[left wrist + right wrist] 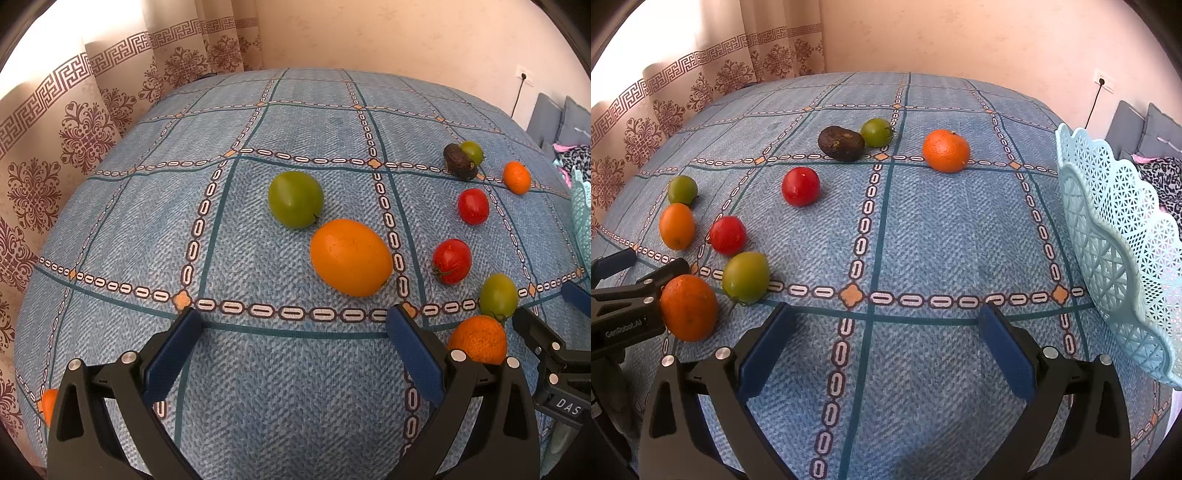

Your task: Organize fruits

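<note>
Several fruits lie on the blue patterned tablecloth (258,236). In the left wrist view a large orange fruit (351,257) and a green tomato (295,199) lie just ahead of my open, empty left gripper (295,328). A mandarin (478,339) sits by its right finger. Further right lie two red tomatoes (451,261), a green tomato (498,297), an avocado (460,161) and another mandarin (517,177). My right gripper (886,325) is open and empty over bare cloth. A light blue lattice basket (1108,251) stands to its right. An avocado (842,143) and a mandarin (946,150) lie ahead.
A patterned curtain (55,140) hangs at the left and a plain wall at the back. Grey cushions (1145,125) and a wall socket with a cable (1102,83) are at the far right. Another orange fruit (48,404) shows behind the left gripper's left finger.
</note>
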`<act>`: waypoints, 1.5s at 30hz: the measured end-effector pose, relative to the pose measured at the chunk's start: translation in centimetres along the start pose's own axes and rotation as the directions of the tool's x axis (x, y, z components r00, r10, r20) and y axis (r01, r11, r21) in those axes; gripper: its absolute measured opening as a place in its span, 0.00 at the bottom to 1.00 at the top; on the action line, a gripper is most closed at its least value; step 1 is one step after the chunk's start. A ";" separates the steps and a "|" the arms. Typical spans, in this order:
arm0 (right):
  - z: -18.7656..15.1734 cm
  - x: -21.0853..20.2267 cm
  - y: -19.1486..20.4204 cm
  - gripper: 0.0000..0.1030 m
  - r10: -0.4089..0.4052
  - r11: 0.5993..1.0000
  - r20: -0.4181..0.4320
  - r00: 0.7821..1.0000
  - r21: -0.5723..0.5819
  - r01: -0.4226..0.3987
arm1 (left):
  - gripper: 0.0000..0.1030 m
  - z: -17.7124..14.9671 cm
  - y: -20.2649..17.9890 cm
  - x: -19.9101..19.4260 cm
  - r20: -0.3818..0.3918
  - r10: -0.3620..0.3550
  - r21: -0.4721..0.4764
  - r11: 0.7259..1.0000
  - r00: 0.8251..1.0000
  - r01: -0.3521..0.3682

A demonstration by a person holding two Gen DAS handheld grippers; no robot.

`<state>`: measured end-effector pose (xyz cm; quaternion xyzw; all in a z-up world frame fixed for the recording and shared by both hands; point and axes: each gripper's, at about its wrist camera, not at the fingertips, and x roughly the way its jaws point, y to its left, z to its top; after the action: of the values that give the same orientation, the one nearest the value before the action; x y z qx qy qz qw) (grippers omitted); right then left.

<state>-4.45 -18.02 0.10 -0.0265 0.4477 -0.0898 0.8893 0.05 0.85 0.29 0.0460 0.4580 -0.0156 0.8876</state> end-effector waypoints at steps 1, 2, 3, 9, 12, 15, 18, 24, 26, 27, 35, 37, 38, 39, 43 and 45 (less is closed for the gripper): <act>0.0 0.0 0.0 0.98 0.000 1.000 0.000 1.000 0.000 0.000 | 0.95 0.0 0.0 0.0 0.000 0.001 0.001 1.000 1.000 -0.001; 0.0 0.0 0.0 0.98 0.000 1.000 0.000 1.000 0.000 0.000 | 0.95 0.0 0.0 0.0 0.001 0.001 0.001 1.000 1.000 -0.001; -0.1 -0.1 -0.2 0.98 0.002 1.000 0.002 1.000 0.001 -0.002 | 0.95 -0.1 0.0 0.0 0.002 0.002 0.001 1.000 1.000 -0.002; -0.3 -2.0 -0.9 0.98 0.051 0.998 0.085 0.995 0.022 -0.053 | 0.95 -0.3 -0.3 -1.0 0.041 0.001 0.012 1.000 0.999 -0.002; -0.5 -3.5 -0.9 0.98 0.058 0.998 0.153 0.986 0.011 -0.061 | 0.95 -0.5 -0.1 -2.3 0.092 0.007 0.030 1.000 0.996 -0.010; -0.5 -4.4 -0.9 0.98 0.080 0.996 0.188 0.979 0.013 -0.083 | 0.95 -0.9 0.1 -3.4 0.120 0.030 0.055 0.998 0.992 -0.037; -0.6 -4.9 -0.9 0.98 0.106 0.994 0.205 0.973 0.011 -0.111 | 0.95 -1.0 0.6 -4.6 0.137 0.042 0.039 0.998 0.990 -0.048; -0.8 -6.0 -0.2 0.98 0.099 0.995 0.253 0.962 -0.010 -0.100 | 0.95 -0.9 2.2 -6.2 0.173 0.074 -0.002 0.997 0.982 -0.075; -0.8 -6.5 0.1 0.98 0.095 0.995 0.273 0.957 -0.024 -0.092 | 0.95 -0.9 2.6 -6.8 0.190 0.086 -0.010 0.996 0.978 -0.086; -0.9 -6.8 0.2 0.98 0.095 0.995 0.284 0.954 -0.029 -0.090 | 0.95 -0.9 2.7 -7.1 0.197 0.090 -0.013 0.996 0.976 -0.089; -1.3 -8.2 0.8 0.98 0.148 0.989 0.355 0.923 -0.060 -0.135 | 0.95 -2.0 3.7 -9.2 0.245 0.110 -0.028 0.994 0.963 -0.106; -1.5 -8.6 1.1 0.98 0.160 0.987 0.373 0.914 -0.074 -0.143 | 0.95 -2.2 4.1 -9.5 0.252 0.109 -0.032 0.994 0.962 -0.104; -1.5 -8.7 1.3 0.98 0.167 0.986 0.378 0.910 -0.082 -0.147 | 0.95 -2.3 4.2 -9.6 0.257 0.106 -0.035 0.994 0.961 -0.100; -1.6 -8.7 1.4 0.98 0.170 0.985 0.379 0.910 -0.084 -0.149 | 0.95 -2.5 4.4 -9.8 0.264 0.102 -0.038 0.995 0.959 -0.095; -1.8 -8.7 1.7 0.98 0.176 0.984 0.369 0.913 -0.090 -0.153 | 0.95 -3.3 5.8 -10.5 0.288 0.078 -0.055 0.996 0.954 -0.065; -1.9 -8.7 1.9 0.98 0.182 0.983 0.359 0.915 -0.092 -0.159 | 0.95 -3.7 6.6 -10.6 0.281 0.073 -0.065 0.996 0.957 -0.057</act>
<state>-10.77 -14.52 5.59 -0.0309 0.2772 0.0081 0.9603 -8.62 7.61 7.21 0.0331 0.3248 0.0200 0.9450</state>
